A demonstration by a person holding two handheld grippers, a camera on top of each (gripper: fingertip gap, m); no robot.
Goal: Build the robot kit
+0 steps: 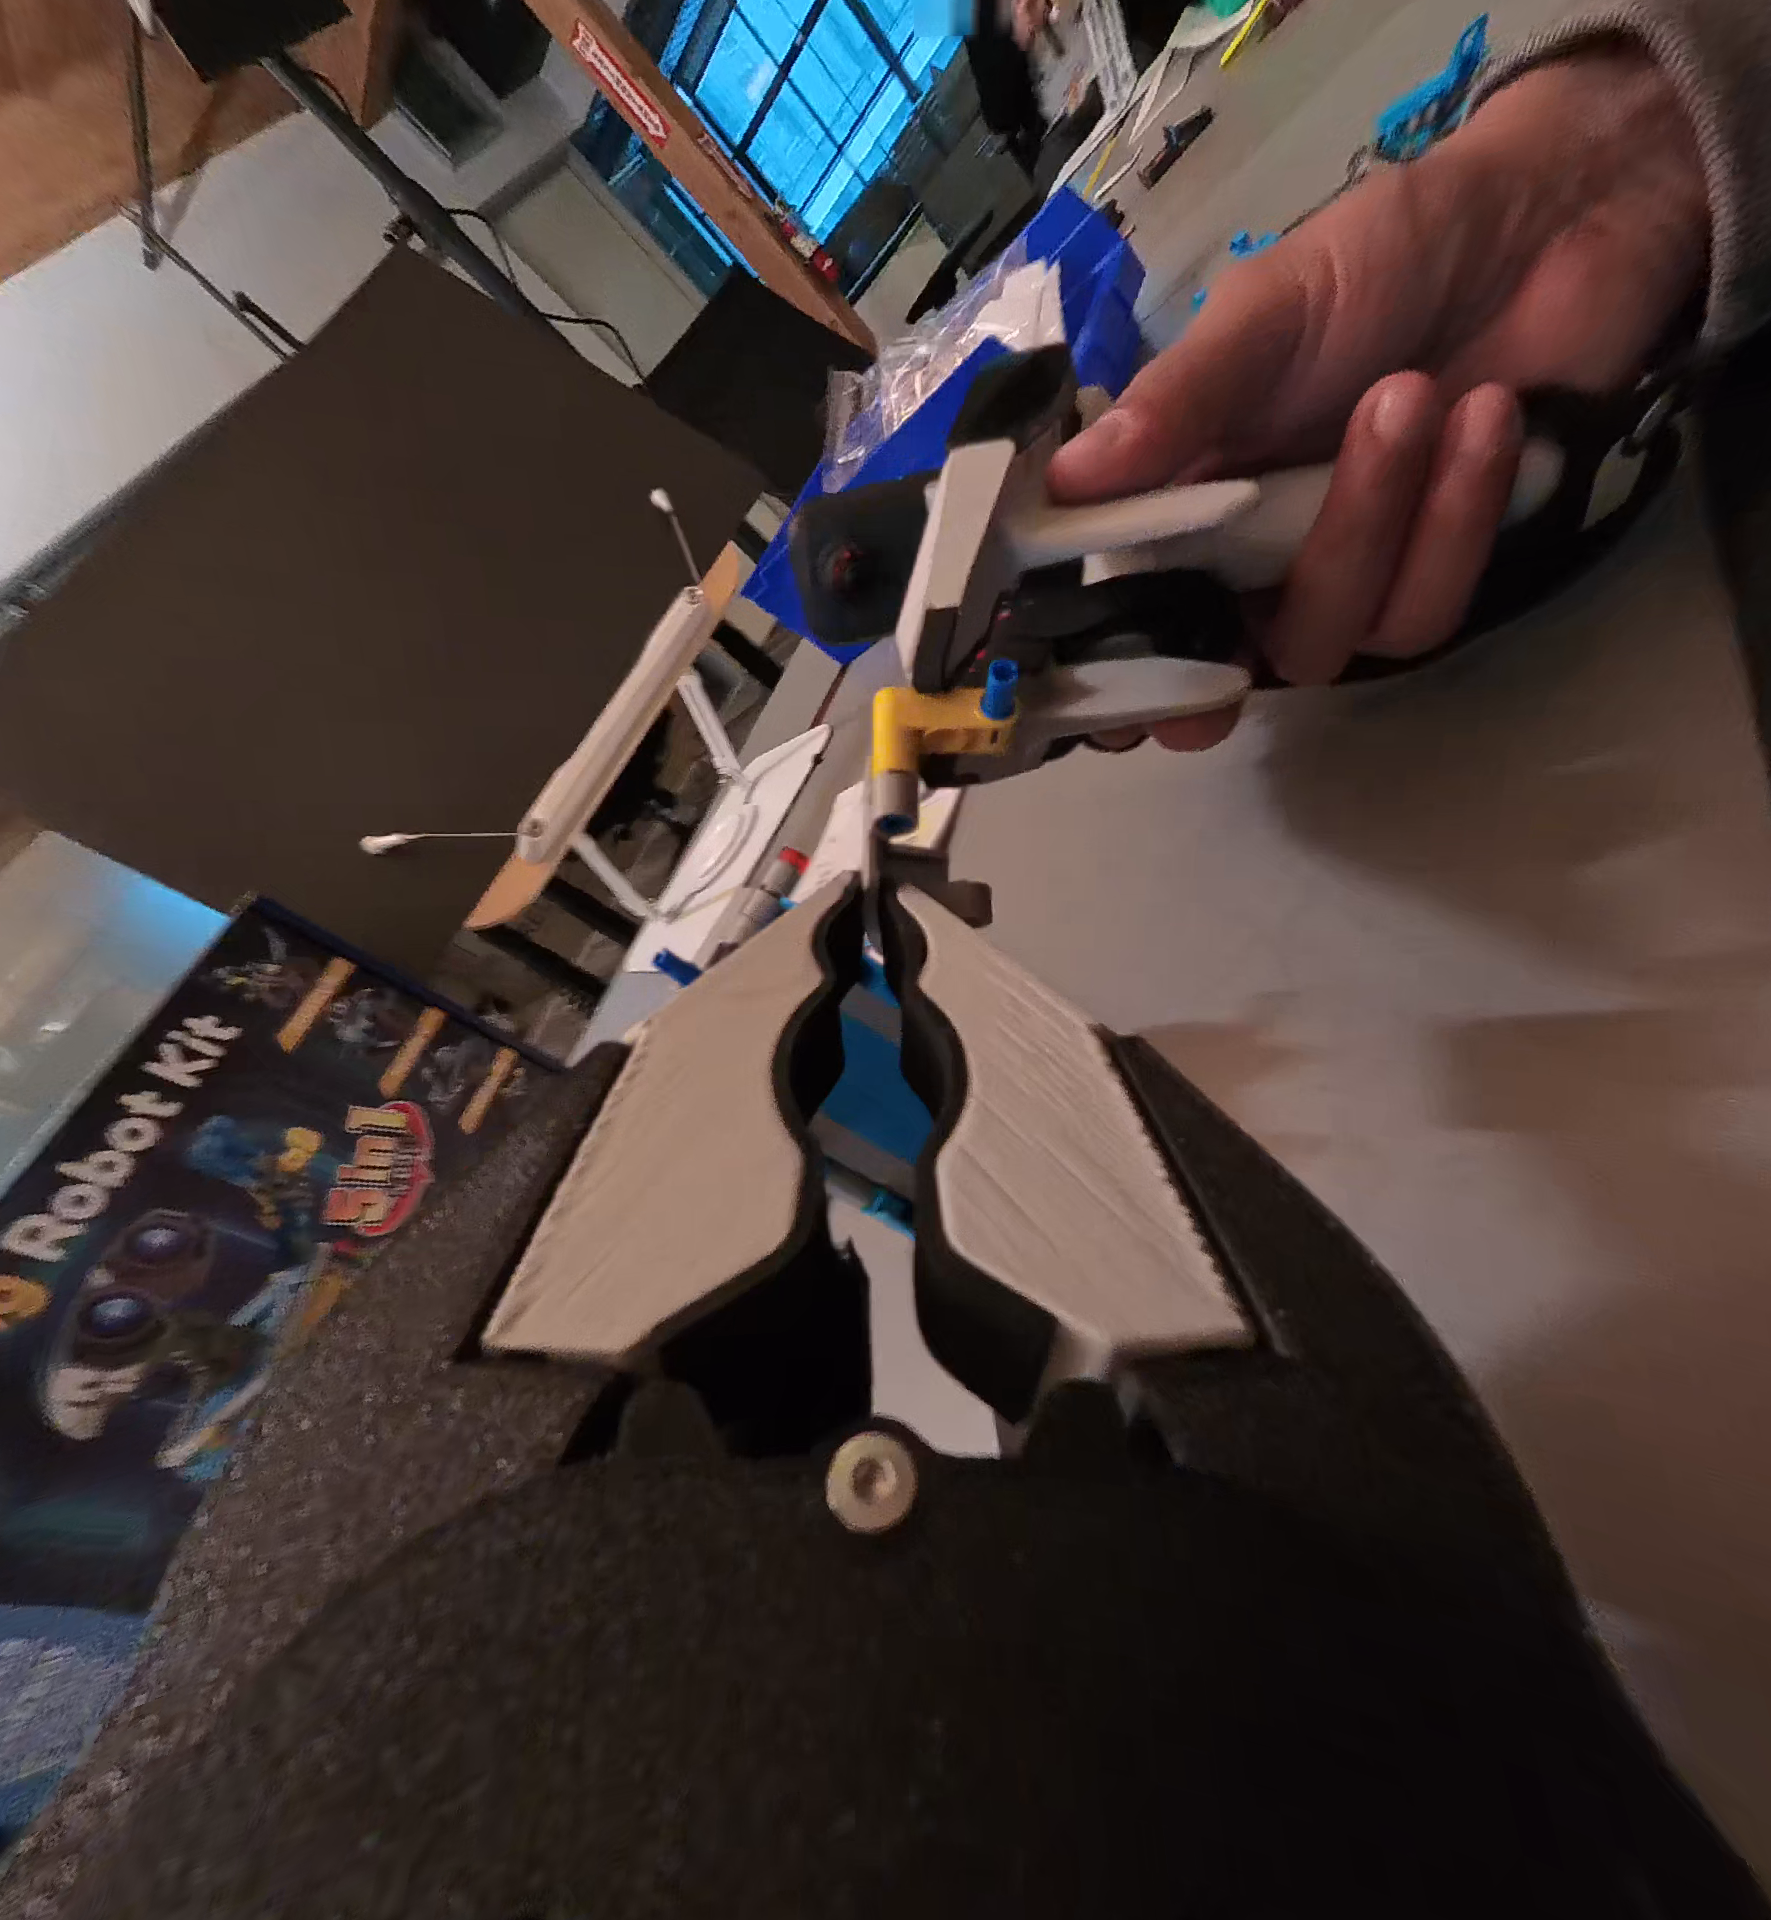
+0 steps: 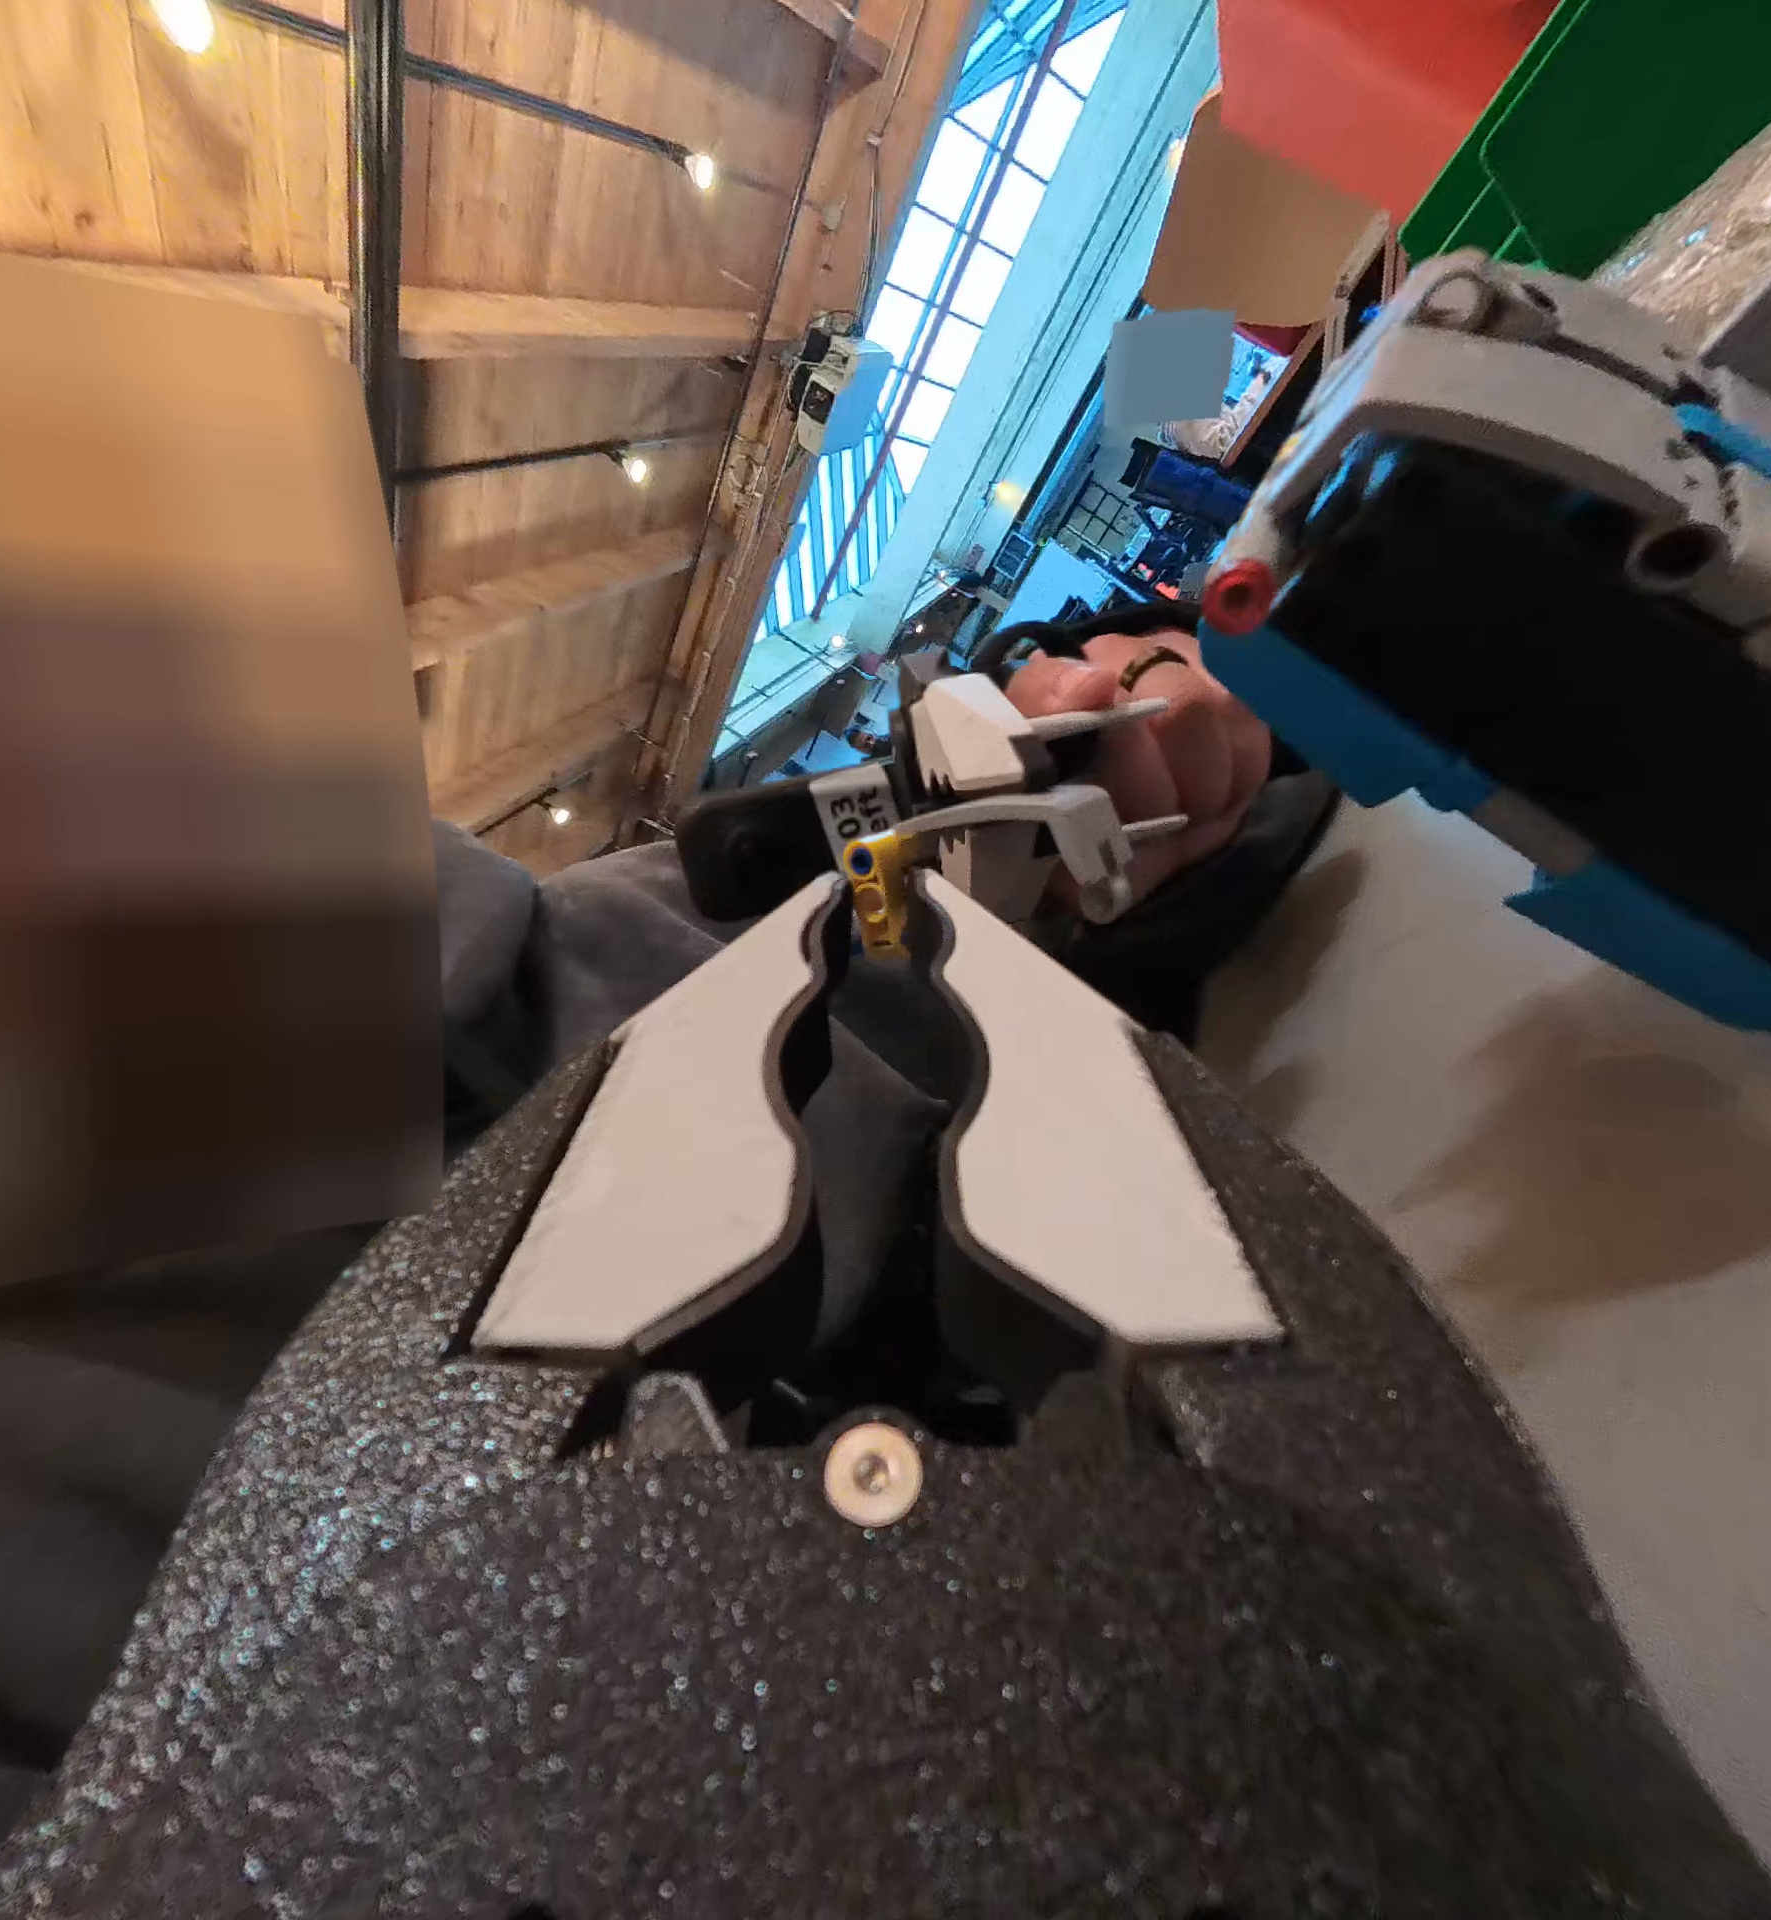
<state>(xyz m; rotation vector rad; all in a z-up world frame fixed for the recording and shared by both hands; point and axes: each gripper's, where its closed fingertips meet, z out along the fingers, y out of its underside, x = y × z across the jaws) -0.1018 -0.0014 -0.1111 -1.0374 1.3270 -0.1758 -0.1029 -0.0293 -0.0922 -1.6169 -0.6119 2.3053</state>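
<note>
In the left wrist view my left gripper (image 1: 876, 906) is shut on a white and blue brick model (image 1: 865, 1091), whose parts show through the gap between the fingers and beyond the tips. Just past it a hand (image 1: 1432, 343) holds my right gripper (image 1: 964, 717), which is shut on a yellow L-shaped beam (image 1: 938, 727) with blue pins. The beam's lower pin hangs close above the model. In the right wrist view my right gripper (image 2: 886, 896) pinches the yellow beam (image 2: 876, 906). A black, white and blue model (image 2: 1546, 623) with a red pin fills the upper right.
A dark printed toy kit box (image 1: 185, 1247) lies at the left. A blue bin (image 1: 1089, 260) with plastic bags stands behind, and beside it a white stand with thin rods (image 1: 632, 717). The grey table (image 1: 1380, 1039) runs to the right. A green bin (image 2: 1608, 125) is at the top right. My two grippers' fingertips are within a few centimetres of each other.
</note>
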